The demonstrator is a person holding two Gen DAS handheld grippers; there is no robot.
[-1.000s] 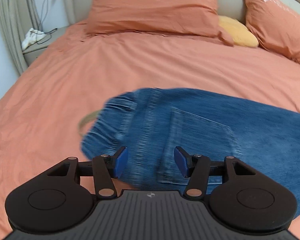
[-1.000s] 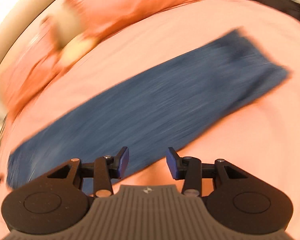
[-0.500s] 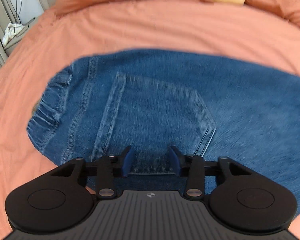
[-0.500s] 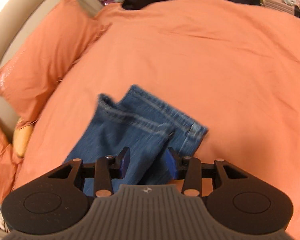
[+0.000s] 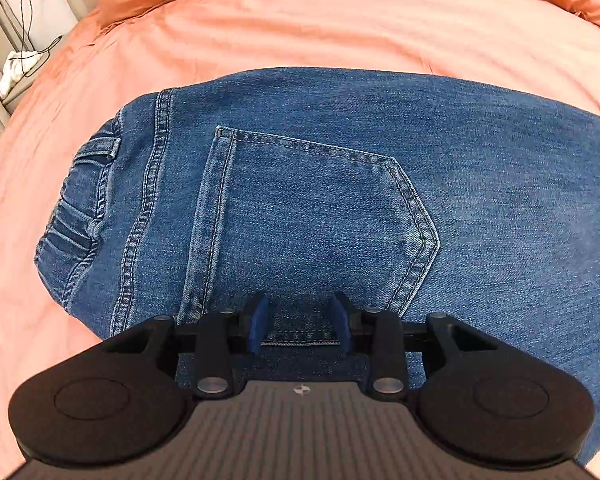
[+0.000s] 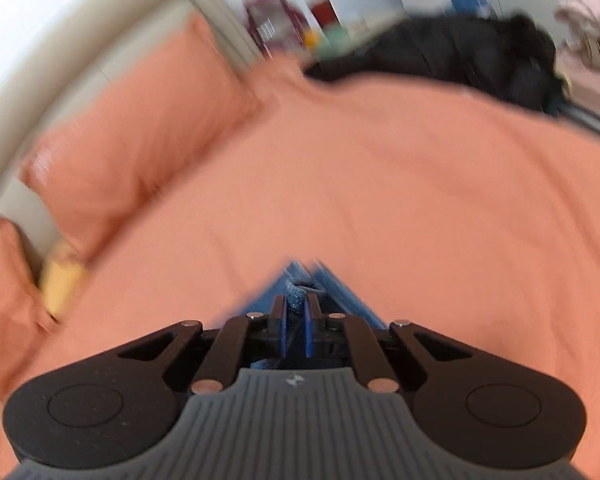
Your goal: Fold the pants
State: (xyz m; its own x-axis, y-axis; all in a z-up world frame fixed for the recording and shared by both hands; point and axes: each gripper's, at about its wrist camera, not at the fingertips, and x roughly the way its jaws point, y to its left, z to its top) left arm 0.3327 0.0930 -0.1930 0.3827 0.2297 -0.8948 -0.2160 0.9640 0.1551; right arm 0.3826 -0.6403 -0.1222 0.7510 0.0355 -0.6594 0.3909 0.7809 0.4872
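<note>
Two grippers work opposite ends of one pair of jeans (image 5: 340,184), which lies flat on an orange bedspread (image 5: 320,24), seat upward. The left gripper (image 5: 299,322) sits low over the seat with its blue pads spread, one on either side of the lower edge of the back pocket (image 5: 312,224); nothing is caught between them. That placement looks meant either to pin the waist end or to take a bite of cloth there, so the garment does not slide while the far end is carried.

The right gripper (image 6: 296,320) has its pads pressed nearly together on a bunch of denim that stands up between them. This is probably the leg end, though the view is blurred and too little cloth shows to be sure. Holding both layers in one pinch would let the legs travel as one toward the waist.

Denim here is mid-blue, thick and faded along the wear lines, with pale double stitching that outlines the five-sided pocket and runs down the seat seam. At the left edge the waistband (image 5: 80,200) gathers into tight ribs, which suggests elastic. Such cloth should hold a crease and resist slipping from the pads. The bedspread is soft, with shallow wrinkles; matching pillows (image 6: 132,140) lean at the headboard.
</note>
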